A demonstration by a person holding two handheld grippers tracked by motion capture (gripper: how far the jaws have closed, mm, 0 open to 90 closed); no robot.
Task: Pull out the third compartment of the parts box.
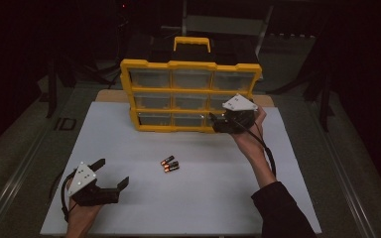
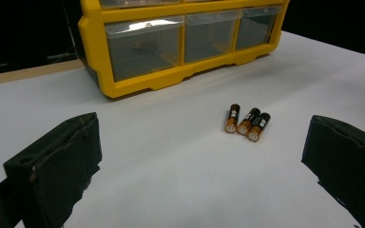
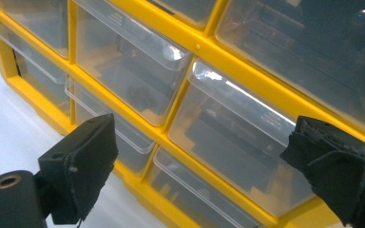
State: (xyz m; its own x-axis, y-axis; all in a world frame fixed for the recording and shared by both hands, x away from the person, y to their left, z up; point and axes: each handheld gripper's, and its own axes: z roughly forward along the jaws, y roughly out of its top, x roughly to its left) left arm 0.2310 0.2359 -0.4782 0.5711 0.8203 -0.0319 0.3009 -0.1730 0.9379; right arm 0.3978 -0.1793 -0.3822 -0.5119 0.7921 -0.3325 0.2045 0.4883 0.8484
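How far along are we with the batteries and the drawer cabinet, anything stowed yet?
Nothing looks stowed. The three batteries lie side by side on the white table, untouched. The right tongs are open, up at the lower right drawers of the yellow drawer cabinet, with every drawer in view closed. The left tongs wait open and empty near the table's front. Left: open a drawer, then load the batteries.
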